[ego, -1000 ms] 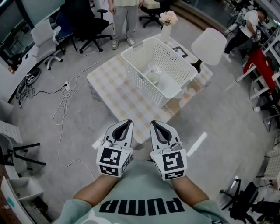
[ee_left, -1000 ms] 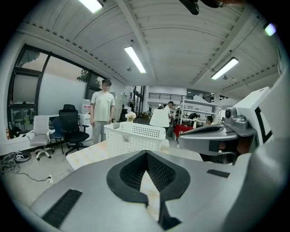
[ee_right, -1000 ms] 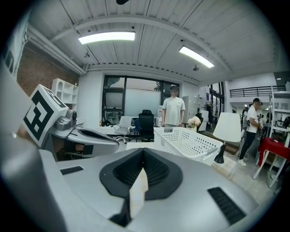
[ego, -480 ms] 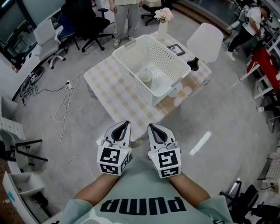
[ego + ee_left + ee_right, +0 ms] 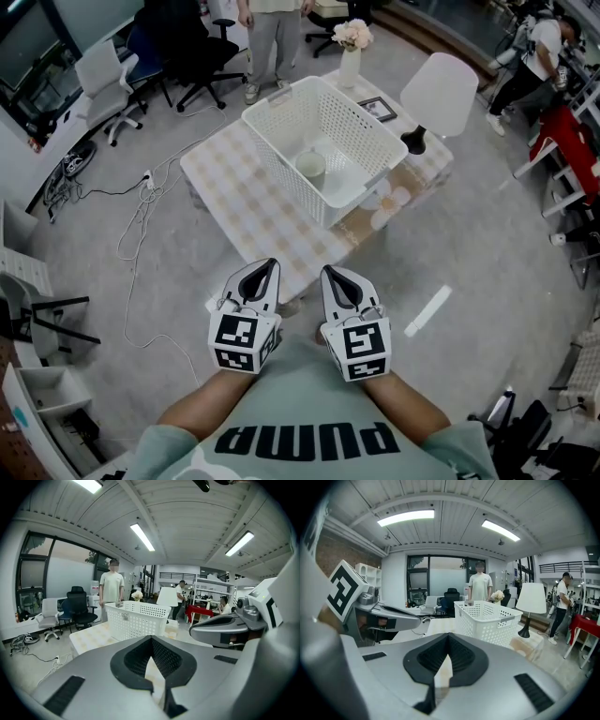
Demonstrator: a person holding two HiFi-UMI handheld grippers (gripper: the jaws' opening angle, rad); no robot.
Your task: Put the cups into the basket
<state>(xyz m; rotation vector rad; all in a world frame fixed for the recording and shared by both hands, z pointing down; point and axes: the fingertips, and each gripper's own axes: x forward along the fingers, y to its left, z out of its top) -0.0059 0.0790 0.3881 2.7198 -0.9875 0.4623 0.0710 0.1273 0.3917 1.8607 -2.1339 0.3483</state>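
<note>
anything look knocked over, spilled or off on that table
Nothing stands out. The white basket sits flat on the checked table, with one cup upright inside it. The lamp and the vase of flowers behind the basket both stand upright. No spill or damage shows.

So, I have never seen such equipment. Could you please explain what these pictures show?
There is no robot here. A person holds a left hand-held gripper and a right hand-held gripper, both shut and empty. The head view comes from a camera on the person's head, looking down. The other two views come from cameras riding on the hand-held grippers. Ahead, a table carries a white basket with a cup inside, a lamp and a vase of flowers.
</note>
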